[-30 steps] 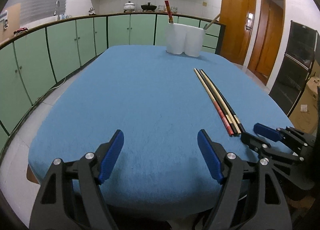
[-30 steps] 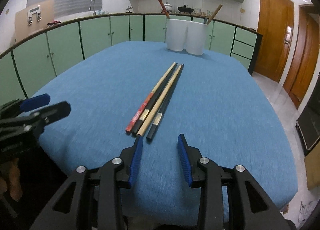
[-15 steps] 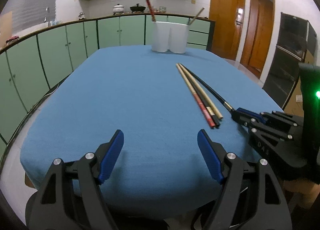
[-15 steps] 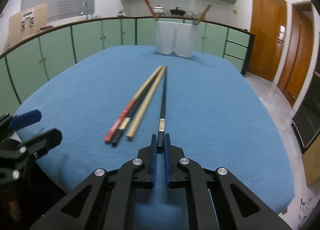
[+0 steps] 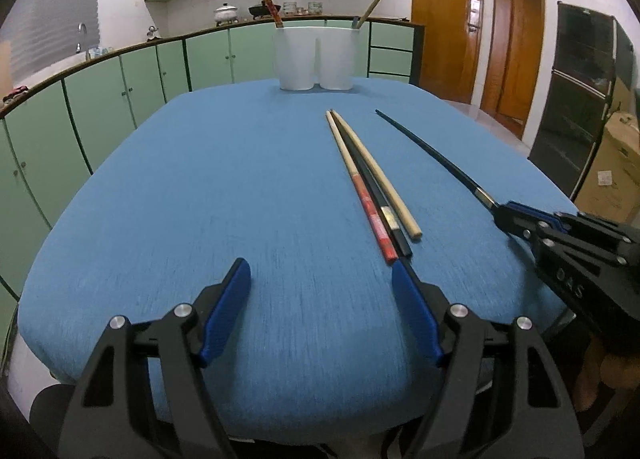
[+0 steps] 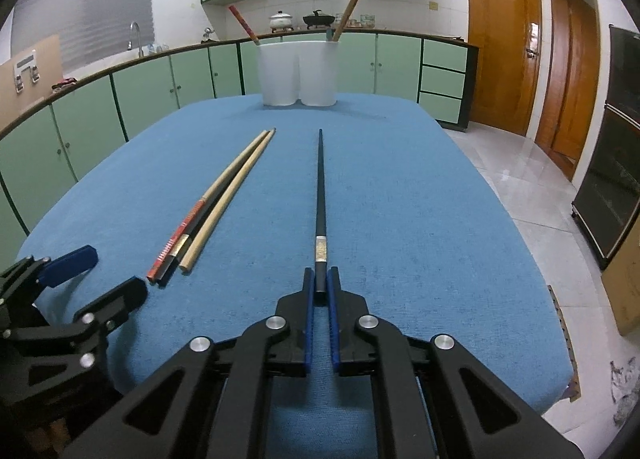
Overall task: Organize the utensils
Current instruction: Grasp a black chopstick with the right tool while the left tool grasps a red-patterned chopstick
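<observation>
R gripper (image 6: 320,291) pinching black chopstick (image 6: 320,195) end, L gripper (image 5: 320,299) spread, nr 3 chopsticks (image 5: 372,187)

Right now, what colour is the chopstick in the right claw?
Black chopstick, with a pale patterned band near the right claw; clearest in the right wrist view.

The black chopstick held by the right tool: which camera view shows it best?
The right wrist view: the black chopstick runs straight up the middle, its end pinched in the right tool. The left wrist view shows it slanting at the right side, its end hidden in that tool.
</observation>
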Demonstrator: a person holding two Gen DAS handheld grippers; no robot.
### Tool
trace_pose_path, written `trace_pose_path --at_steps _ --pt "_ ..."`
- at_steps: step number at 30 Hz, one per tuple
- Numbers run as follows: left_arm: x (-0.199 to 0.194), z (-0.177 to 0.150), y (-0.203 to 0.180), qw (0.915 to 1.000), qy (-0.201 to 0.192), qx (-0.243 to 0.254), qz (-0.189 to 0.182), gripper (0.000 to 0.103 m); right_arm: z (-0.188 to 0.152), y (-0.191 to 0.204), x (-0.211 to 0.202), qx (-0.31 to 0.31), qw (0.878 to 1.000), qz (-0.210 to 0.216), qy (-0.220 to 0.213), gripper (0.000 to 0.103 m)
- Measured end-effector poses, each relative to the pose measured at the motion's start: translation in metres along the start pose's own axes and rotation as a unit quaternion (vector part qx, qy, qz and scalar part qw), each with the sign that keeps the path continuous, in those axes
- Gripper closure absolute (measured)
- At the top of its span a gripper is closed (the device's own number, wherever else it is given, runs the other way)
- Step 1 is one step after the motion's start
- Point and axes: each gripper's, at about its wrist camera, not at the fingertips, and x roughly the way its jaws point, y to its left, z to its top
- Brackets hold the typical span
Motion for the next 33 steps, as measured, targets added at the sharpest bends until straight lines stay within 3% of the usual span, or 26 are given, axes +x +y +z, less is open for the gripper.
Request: trace_pose_path --at_steps 3,6,8,11,13,16,19,23,33 --pt "0.004 0.003 0.000 1.0000 -0.004 -0.007 0.006 0.033 0.000 -0.001 0.000 0.003 1.000 0.002 0.000 0.097" --pt "0.007 0.005 0.002 0.9998 -0.011 -0.010 0.010 0.052 -0.001 -0.001 0.001 0.003 1.000 0.004 0.000 0.097" --pt "0.007 0.007 0.005 0.9998 -0.014 -0.012 0.007 0.074 -0.002 0.000 0.000 0.001 1.000 0.003 -0.001 0.097" --pt "0.007 0.007 0.010 0.9997 -0.016 -0.015 -0.003 0.090 -0.001 0.000 0.001 0.001 1.000 0.003 -0.001 0.097" --pt "0.007 0.008 0.011 0.9997 -0.017 -0.016 -0.005 0.095 -0.001 0.000 0.001 0.001 1.000 0.003 -0.001 0.096" --pt "0.007 0.010 0.014 0.9994 -0.014 -0.027 -0.016 0.093 0.000 0.001 0.001 0.000 1.000 0.002 -0.001 0.096" --pt "0.007 0.008 0.009 0.9992 -0.015 -0.019 -0.033 0.075 0.000 0.001 0.002 0.002 1.000 0.001 -0.001 0.096" --pt "0.006 0.005 -0.002 0.9990 -0.019 0.005 -0.039 0.067 0.001 0.001 0.002 0.003 1.000 0.002 -0.001 0.096" --pt "0.003 0.001 -0.011 0.9991 -0.018 0.020 -0.034 0.064 0.001 0.001 0.002 0.007 1.000 0.004 -0.001 0.096"
